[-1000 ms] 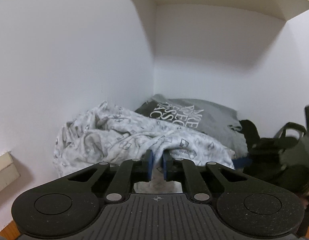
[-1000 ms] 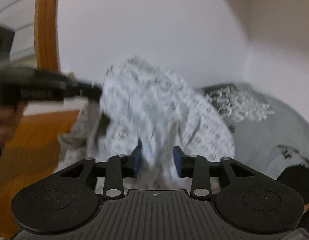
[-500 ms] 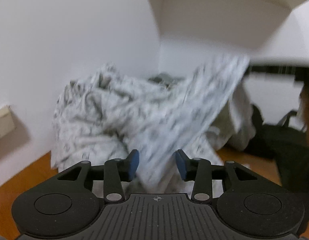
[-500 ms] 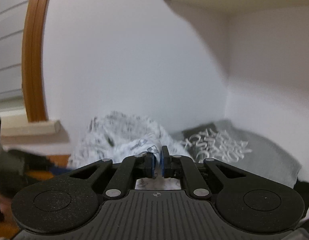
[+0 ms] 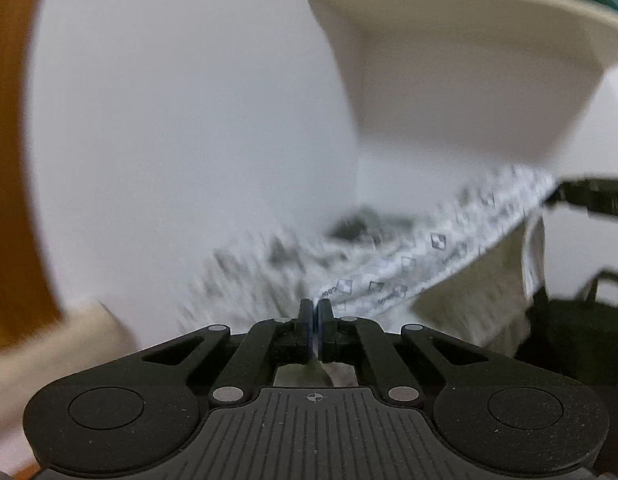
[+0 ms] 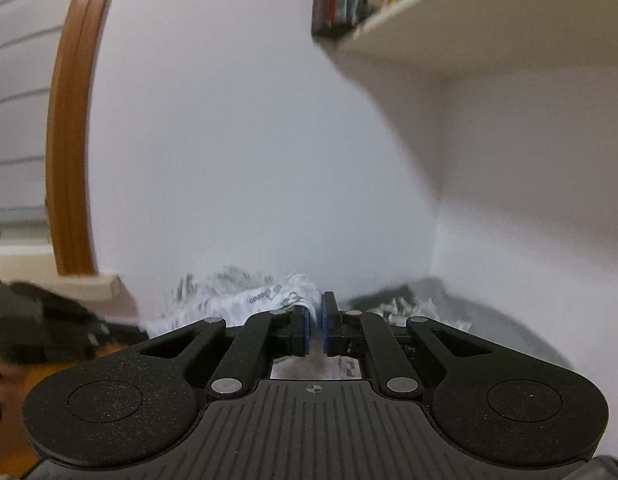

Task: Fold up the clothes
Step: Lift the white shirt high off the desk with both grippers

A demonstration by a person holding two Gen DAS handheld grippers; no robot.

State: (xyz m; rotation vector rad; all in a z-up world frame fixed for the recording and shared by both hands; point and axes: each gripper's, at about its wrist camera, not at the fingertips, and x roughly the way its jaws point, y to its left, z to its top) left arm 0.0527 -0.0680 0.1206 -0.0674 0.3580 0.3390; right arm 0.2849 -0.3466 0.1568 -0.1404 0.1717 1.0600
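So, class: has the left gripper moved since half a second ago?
Yes. The left gripper has risen and closed on the patterned garment; the shelf now looms nearer.

No text reads clearly; the patterned garment (image 5: 409, 276) bears blurred lettering.

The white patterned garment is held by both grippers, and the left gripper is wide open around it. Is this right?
Not quite. The left gripper is shut on the white patterned garment, its blue pads pinching the cloth, as the left wrist view shows. The right gripper also grips it.
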